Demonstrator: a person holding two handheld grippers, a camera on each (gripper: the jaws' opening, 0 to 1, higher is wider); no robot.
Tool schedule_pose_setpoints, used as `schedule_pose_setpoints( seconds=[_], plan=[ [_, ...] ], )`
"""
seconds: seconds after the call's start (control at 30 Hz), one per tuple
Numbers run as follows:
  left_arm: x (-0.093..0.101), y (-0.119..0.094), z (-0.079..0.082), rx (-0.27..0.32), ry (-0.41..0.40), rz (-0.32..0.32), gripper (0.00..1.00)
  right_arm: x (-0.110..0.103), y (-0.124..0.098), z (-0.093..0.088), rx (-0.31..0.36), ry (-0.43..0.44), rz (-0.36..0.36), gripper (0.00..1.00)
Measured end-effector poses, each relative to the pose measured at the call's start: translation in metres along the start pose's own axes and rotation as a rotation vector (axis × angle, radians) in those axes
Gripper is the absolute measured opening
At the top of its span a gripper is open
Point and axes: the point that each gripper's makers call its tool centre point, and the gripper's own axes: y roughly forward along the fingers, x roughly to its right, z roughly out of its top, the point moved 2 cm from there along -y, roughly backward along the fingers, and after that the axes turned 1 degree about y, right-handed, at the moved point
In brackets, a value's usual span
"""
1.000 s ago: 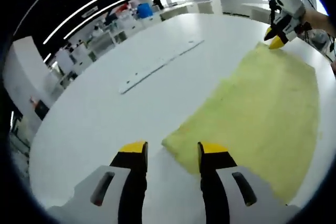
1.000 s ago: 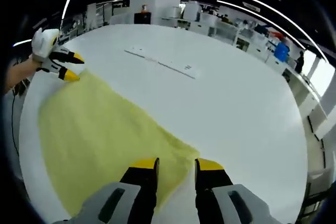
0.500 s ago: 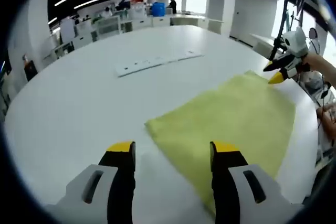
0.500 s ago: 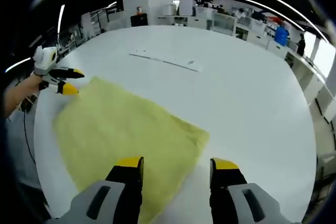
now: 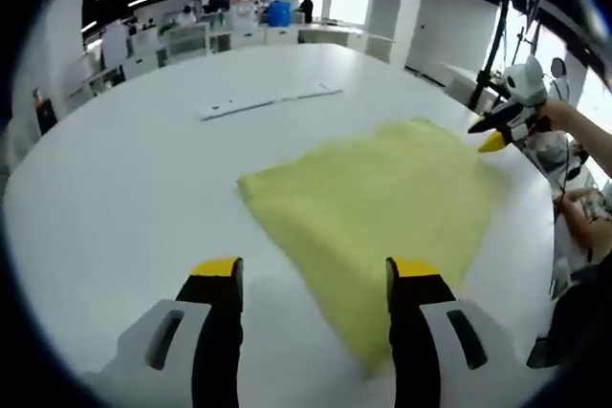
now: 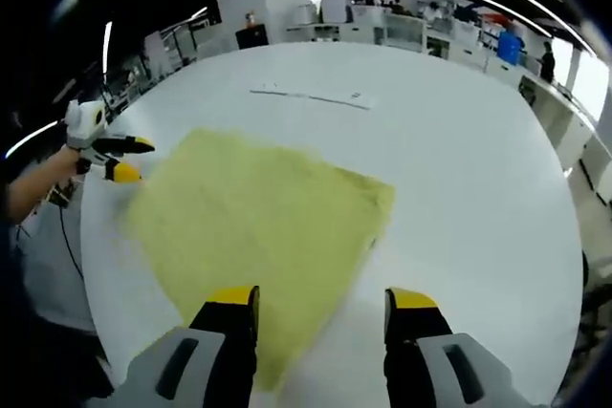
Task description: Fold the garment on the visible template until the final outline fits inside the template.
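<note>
Now both corners have been released: the left gripper (image 5: 304, 279) and right gripper (image 6: 321, 305) are pulled back, jaws wide, empty. The yellow garment (image 6: 258, 226) lies flat on the white table (image 6: 459, 179), short of the strip (image 6: 311, 96). Fold apparently complete.

- A broad white surface (image 5: 115, 198) carries everything.
- A yellow garment (image 5: 382, 198) lies flat on it.
- A thin white strip (image 5: 263, 102) lies well apart, farther back.
</note>
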Motion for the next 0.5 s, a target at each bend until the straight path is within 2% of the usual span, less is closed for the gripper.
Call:
schedule_pose_setpoints(
  seconds=[0.13, 0.3, 0.5],
  plan=[
    [0.001, -0.007, -0.011, -0.009, -0.015, -0.009, 0.55, -0.006, -0.005, -0.013, -0.009, 0.018, 0.019, 0.48],
    [0.011, -0.015, -0.024, -0.011, -0.073, -0.035, 0.53, -0.014, -0.008, -0.028, -0.013, 0.049, 0.036, 0.46],
    [0.019, -0.020, -0.034, 0.010, -0.141, -0.044, 0.51, -0.026, -0.012, -0.040, 0.006, 0.113, 0.071, 0.44]
  ],
)
